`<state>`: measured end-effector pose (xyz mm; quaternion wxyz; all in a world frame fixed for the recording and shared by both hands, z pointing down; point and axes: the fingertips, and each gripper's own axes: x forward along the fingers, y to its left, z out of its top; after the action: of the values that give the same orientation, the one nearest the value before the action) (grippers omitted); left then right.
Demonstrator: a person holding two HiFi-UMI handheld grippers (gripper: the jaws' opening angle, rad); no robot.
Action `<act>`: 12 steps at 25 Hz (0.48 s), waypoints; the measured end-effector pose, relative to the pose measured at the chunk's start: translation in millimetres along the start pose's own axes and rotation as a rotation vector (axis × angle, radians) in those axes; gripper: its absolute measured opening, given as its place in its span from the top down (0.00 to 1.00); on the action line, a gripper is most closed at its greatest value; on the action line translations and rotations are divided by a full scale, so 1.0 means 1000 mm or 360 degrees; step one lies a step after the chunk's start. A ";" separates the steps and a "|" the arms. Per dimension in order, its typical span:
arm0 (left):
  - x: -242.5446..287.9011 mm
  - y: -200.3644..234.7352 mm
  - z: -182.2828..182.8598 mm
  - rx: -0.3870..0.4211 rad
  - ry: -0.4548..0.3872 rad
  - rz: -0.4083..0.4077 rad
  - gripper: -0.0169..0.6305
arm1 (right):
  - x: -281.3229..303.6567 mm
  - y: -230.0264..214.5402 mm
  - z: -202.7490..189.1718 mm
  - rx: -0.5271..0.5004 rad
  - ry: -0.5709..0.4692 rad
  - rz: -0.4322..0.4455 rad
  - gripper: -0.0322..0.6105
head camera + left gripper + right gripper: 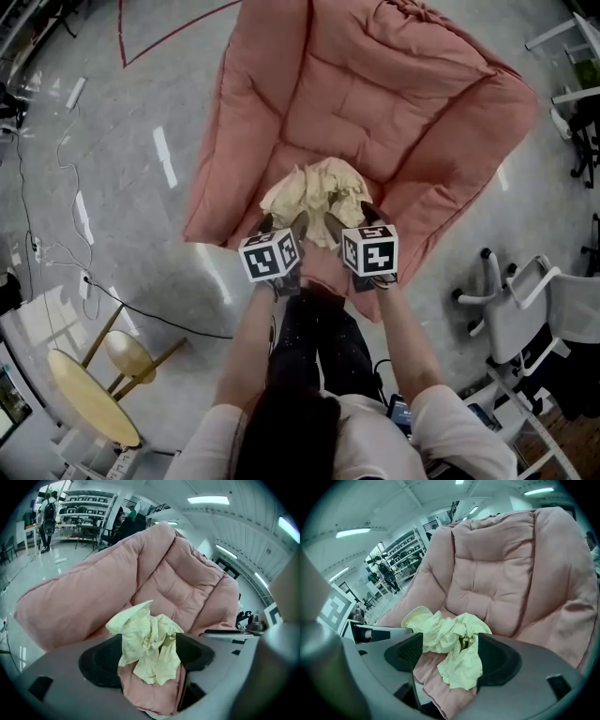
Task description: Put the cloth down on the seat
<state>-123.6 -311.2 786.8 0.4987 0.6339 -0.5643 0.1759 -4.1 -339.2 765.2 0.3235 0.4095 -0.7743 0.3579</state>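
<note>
A crumpled pale yellow cloth (317, 190) lies on the front edge of the seat of a big pink padded chair (375, 94). My left gripper (283, 225) and right gripper (354, 220) hover side by side just in front of it, both open wide. In the left gripper view the cloth (145, 639) sits loose between the spread jaws of the left gripper (147, 656), resting on the chair (178, 573). The right gripper view has the same cloth (450, 637) heaped between the parted jaws of the right gripper (451, 653), with the chair's back (501, 573) behind. No pad presses on it.
A small round yellow table (89, 398) and a stool (129, 354) stand at the lower left. A white office chair (525, 309) is at the right. Cables (56, 187) trail over the glossy floor on the left. Shelves (89, 513) and a person (47, 517) are far off.
</note>
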 end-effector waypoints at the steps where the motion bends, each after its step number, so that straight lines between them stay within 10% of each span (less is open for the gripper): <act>1: -0.005 -0.004 0.002 0.0019 -0.0013 -0.0006 0.43 | -0.005 0.002 0.002 0.0001 -0.0009 0.0002 0.41; 12: -0.064 -0.050 0.009 0.0191 -0.0055 -0.0112 0.43 | -0.070 0.032 0.000 0.0034 -0.0105 0.0004 0.41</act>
<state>-101.8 -290.9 711.0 0.4560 0.6850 -0.5387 0.1809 -0.1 -298.3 700.4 0.2928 0.4236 -0.7812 0.3530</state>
